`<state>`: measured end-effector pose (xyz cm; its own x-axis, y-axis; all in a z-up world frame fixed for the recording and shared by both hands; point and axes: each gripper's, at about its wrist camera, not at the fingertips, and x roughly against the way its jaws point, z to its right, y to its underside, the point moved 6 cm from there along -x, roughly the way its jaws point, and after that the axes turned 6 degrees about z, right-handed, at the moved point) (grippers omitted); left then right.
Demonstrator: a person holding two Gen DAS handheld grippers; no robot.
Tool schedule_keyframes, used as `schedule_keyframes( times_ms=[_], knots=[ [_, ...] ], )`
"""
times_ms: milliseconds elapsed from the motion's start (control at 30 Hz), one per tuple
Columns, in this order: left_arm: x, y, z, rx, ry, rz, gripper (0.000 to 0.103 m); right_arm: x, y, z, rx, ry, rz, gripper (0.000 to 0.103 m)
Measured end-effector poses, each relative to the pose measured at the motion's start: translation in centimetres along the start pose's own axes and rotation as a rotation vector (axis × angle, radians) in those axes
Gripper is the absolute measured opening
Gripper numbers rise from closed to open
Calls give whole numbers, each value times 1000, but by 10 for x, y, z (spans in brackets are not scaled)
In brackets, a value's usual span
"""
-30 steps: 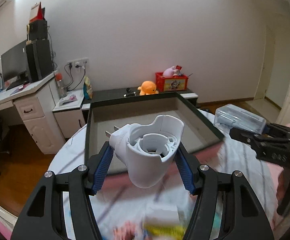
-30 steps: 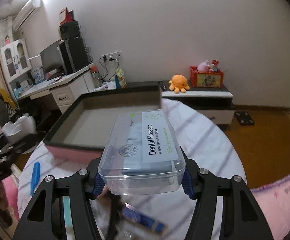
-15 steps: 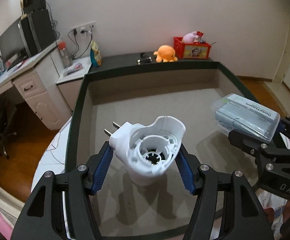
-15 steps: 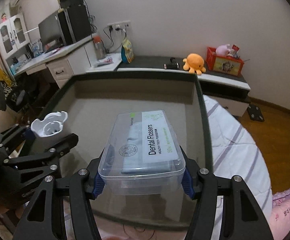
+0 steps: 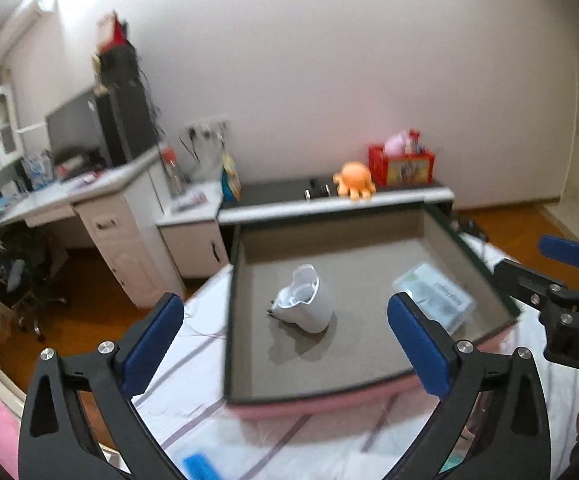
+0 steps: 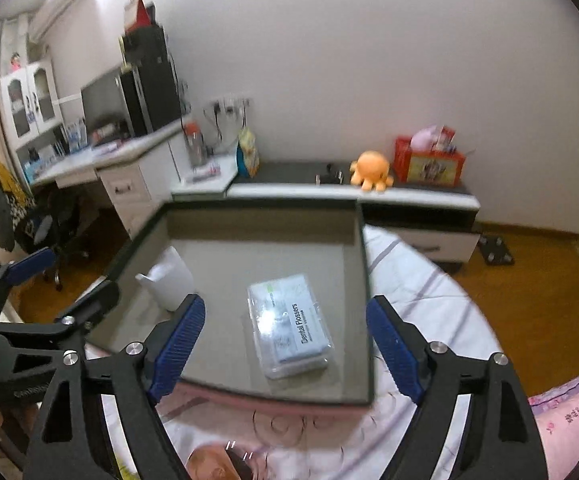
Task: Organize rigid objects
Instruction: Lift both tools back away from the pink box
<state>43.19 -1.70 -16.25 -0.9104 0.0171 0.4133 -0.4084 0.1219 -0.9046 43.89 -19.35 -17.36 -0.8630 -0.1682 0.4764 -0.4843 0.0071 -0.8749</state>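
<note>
Here, both grippers opening, empty: left gripper (image 5: 285, 336) above white plug adapter (image 5: 304, 300), right gripper (image 6: 285, 344) above floss box (image 6: 289, 326), both in tray (image 6: 363, 280).

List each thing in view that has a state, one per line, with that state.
Left gripper: jaws opening, empty.
Right gripper: jaws opening, empty.
White plug-in holder: lying tilted on box floor.
Dental flosser case: lid shut, flat in box.
Open box: holds both items.

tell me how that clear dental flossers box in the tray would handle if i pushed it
The dental flossers box is flat and lies on its broad base, so it would probably slide across the tray floor, not tip. Its clear plastic looks stiff and smooth, likely light and a bit slippery.
</note>
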Motion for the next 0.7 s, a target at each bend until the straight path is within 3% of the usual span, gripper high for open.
schedule_keyframes(
  times_ms=[367, 700],
  knots=[
    [161, 7, 0, 53, -16, 227, 103, 155, 13, -26, 18, 24, 271, 95],
    [255, 35, 8, 74, -33, 337, 103, 232, 44, -41, 26, 76, 374, 95]
  ],
)
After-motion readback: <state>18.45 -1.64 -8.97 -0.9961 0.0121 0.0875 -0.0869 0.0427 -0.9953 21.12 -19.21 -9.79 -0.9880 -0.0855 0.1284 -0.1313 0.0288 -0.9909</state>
